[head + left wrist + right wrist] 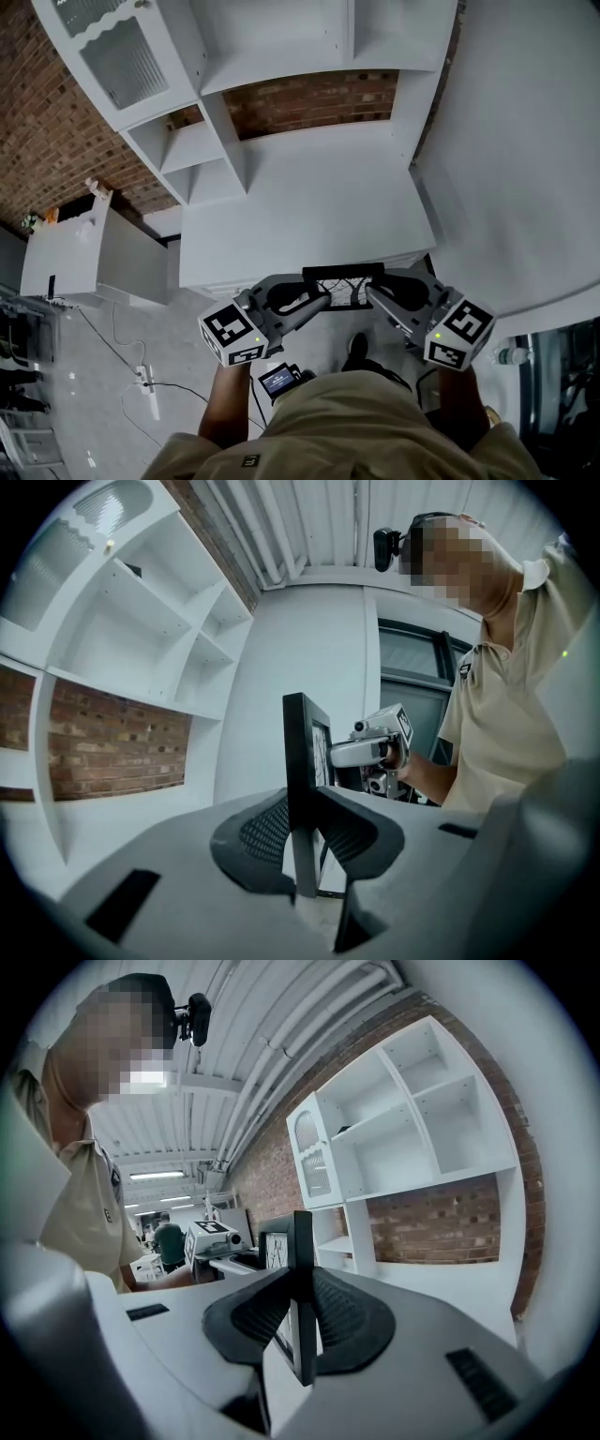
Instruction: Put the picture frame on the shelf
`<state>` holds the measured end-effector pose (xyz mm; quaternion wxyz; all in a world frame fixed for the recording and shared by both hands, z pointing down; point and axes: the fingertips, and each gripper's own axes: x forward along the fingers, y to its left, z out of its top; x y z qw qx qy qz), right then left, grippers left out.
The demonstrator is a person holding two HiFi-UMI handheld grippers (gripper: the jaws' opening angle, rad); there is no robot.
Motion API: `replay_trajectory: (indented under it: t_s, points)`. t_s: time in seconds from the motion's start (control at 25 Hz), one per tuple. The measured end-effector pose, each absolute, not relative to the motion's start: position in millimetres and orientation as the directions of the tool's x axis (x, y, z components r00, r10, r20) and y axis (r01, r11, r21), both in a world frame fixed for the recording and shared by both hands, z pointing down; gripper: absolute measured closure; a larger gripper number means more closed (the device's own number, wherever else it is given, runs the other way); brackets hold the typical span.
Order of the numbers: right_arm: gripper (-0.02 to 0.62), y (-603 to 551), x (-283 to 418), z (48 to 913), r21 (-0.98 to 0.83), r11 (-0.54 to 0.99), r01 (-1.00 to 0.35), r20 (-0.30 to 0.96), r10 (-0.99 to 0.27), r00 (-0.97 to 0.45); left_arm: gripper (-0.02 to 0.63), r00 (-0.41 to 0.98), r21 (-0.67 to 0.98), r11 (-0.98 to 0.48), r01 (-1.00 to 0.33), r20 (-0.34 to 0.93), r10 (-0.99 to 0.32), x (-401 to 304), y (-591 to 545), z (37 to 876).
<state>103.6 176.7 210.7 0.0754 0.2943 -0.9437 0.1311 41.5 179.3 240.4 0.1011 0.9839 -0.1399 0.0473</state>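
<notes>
Holding the picture frame (343, 284), we have the fingers of the left gripper (317, 300) closed on one edge and those of the right gripper (373, 294) on the other; the shelf (309, 178) lies beyond the fingers, placement not yet done.

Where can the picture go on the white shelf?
The wide white ledge is all bare, from the brick back to its near edge, beside the small cubbies. It is crowded only at that edge, where the left claw and right claw grip the picture frame.
</notes>
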Motion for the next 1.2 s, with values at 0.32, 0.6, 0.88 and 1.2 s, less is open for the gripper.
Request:
replay_trajectory:
  t_s: [0.32,0.6,0.88,1.2]
  points:
    - [0.526,92,155,211,-0.227,0.863,-0.452,0.152,-0.427,-0.891,0.520,0.905,0.148,-0.898,-0.414,0.175,-0.388,91,103,237]
    - [0.526,51,173,219,-0.268,0.883,-0.386,0.117,-0.368,-0.922,0.519,0.875,0.122,-0.874,-0.470,0.199,-0.442,108,68,241]
    - [0.526,10,164,226,-0.289,0.874,-0.391,0.120,-0.373,-0.920,0.520,0.850,0.118,-0.848,-0.516,0.192,-0.491,88,28,245]
    - [0.526,-41,129,225,-0.254,0.850,-0.462,0.194,-0.423,-0.885,0.523,0.870,0.130,-0.864,-0.486,0.172,-0.463,55,-31,249]
